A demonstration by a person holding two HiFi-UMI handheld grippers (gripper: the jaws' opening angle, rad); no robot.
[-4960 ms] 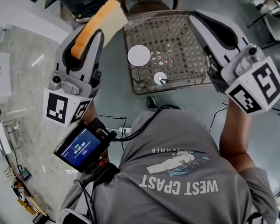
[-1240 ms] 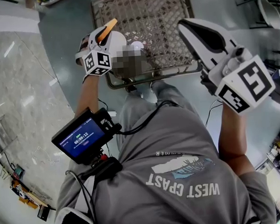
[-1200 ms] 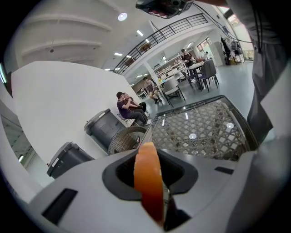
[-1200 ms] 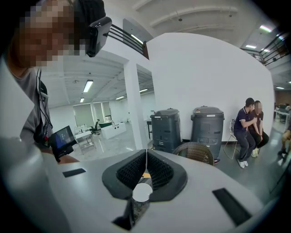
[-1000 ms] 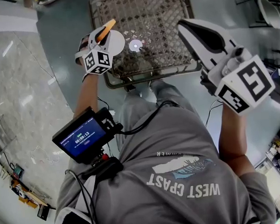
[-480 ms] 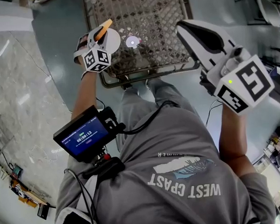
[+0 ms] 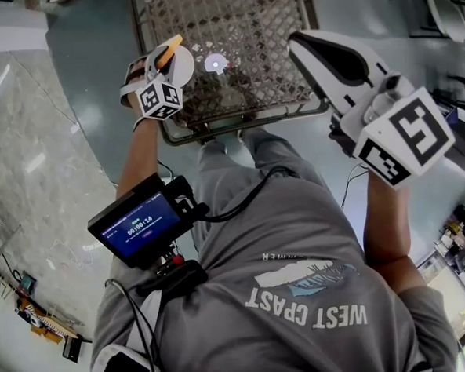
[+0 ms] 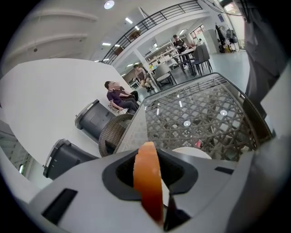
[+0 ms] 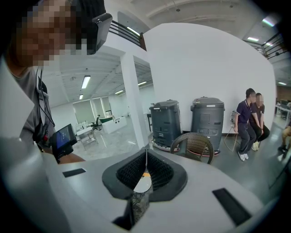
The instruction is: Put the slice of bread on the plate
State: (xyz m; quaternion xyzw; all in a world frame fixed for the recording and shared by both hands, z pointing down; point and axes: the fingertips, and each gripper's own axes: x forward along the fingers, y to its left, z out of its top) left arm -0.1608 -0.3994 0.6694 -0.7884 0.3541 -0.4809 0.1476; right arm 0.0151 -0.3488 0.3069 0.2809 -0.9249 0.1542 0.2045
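The slice of bread [image 7: 169,51], with an orange-brown crust, stands on edge between the jaws of my left gripper [image 7: 164,60]. The gripper is shut on it. It hangs over the near left part of the white plate [image 7: 184,65], which lies on the glass-topped lattice table [image 7: 262,30]. In the left gripper view the bread [image 8: 148,177] fills the gap in my left gripper [image 8: 151,169], and the plate [image 8: 193,153] shows just beyond. My right gripper [image 7: 296,40] is raised off the table to the right with nothing in it. In its own view, the right gripper [image 9: 145,157] has its tips together.
A small white disc [image 7: 215,63] lies on the table right of the plate. A screen [image 7: 137,225] hangs at the person's chest. A wicker chair [image 8: 111,134] and two dark bins [image 8: 93,119] stand beyond the table's far end, with seated people [image 8: 119,96] behind them.
Five seconds ago the left gripper held the bread high near the camera; it has since gone down to the plate. Over the last second it has stayed there, barely moving. The right gripper has kept raised.
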